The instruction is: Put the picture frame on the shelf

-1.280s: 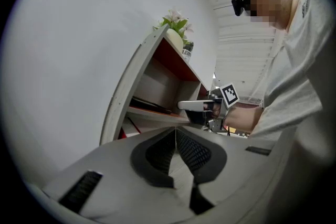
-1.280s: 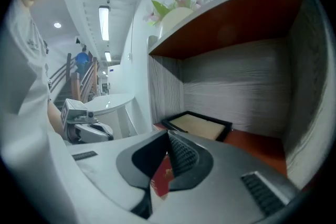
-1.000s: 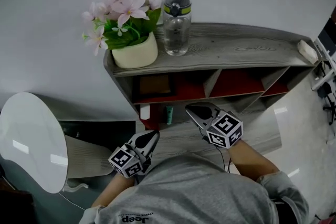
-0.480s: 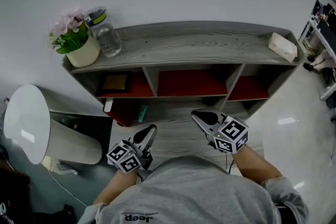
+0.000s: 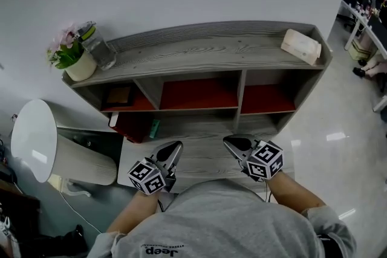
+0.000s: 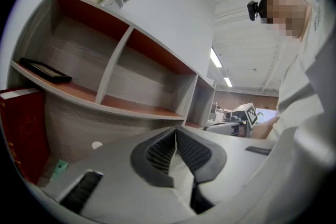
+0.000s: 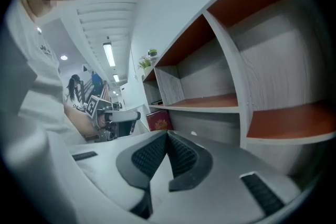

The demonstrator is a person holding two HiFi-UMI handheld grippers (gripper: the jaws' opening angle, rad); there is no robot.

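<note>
Shelf edge (image 5: 199,63) farther off — (open room)

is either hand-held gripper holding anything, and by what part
Nothing is held. The left hand-held gripper and right hand-held gripper both have jaws together, empty; the picture frame lies in the left compartment of the shelf.

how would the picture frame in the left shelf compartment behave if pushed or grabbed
The picture frame lies flat, so it should slide rather than tip or roll. Its thin dark border looks rigid, probably stiff and light. Its low edge may be awkward to pinch.
</note>
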